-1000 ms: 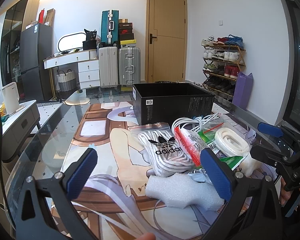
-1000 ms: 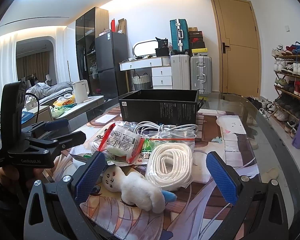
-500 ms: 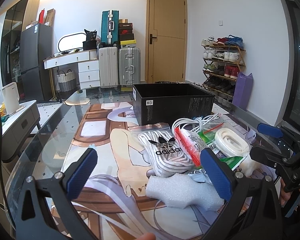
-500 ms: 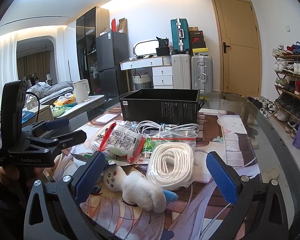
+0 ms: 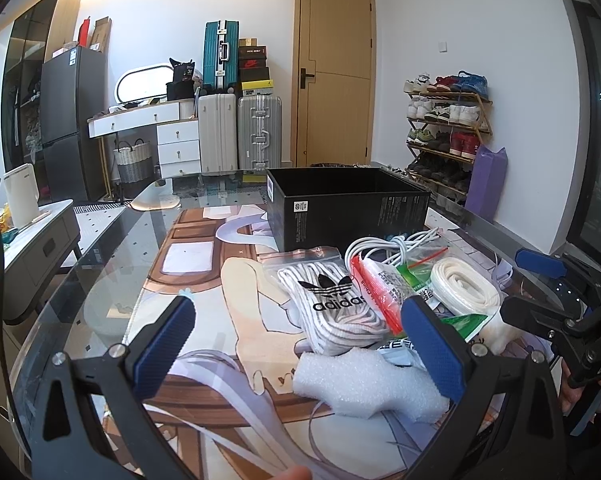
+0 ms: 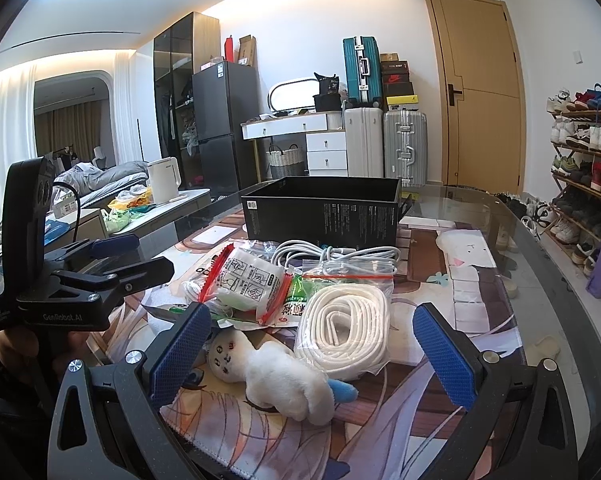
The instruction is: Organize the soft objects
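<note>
Left wrist view: the left tool (image 5: 298,346) hangs wide open and empty over the tabletop (image 5: 112,264), a white foam block (image 5: 364,384) just below its right finger. Right wrist view: the right tool (image 6: 308,356) gapes empty above a white plush toy (image 6: 276,376) beside a bagged white coiled cord (image 6: 344,328), before an open black cardboard box (image 6: 320,216).

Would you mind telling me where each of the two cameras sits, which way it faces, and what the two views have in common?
Left wrist: on the left gripper, facing across the table at the foam piece, adidas bag and black box; the right gripper shows at right.
Right wrist: on the right gripper, facing the plush toy, bagged white cord and box; the left gripper shows at left.
Shared: box, cord bag, red-edged packet, door, suitcases.
</note>
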Demonstrator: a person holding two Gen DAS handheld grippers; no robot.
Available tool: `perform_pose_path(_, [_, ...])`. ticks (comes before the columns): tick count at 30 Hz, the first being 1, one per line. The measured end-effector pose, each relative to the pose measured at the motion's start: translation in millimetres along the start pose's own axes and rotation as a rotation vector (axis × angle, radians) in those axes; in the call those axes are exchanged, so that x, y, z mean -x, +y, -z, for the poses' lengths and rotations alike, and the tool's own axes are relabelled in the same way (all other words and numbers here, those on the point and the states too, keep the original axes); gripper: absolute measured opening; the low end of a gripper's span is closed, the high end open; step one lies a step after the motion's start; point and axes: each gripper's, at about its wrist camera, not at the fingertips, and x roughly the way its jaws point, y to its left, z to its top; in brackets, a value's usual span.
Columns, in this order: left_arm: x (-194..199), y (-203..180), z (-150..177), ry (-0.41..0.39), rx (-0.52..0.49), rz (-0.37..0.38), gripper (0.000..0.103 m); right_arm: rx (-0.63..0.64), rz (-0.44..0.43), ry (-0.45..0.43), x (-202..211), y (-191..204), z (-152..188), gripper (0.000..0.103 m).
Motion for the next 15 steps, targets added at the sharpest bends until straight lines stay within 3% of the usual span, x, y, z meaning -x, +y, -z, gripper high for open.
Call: perform_pose_path(15, [-2.5,4.3,0.1,-0.001,0.016,0.001,0.103,-0.007,-0.013,0.034,-2.0,3.4,5.2,0.103])
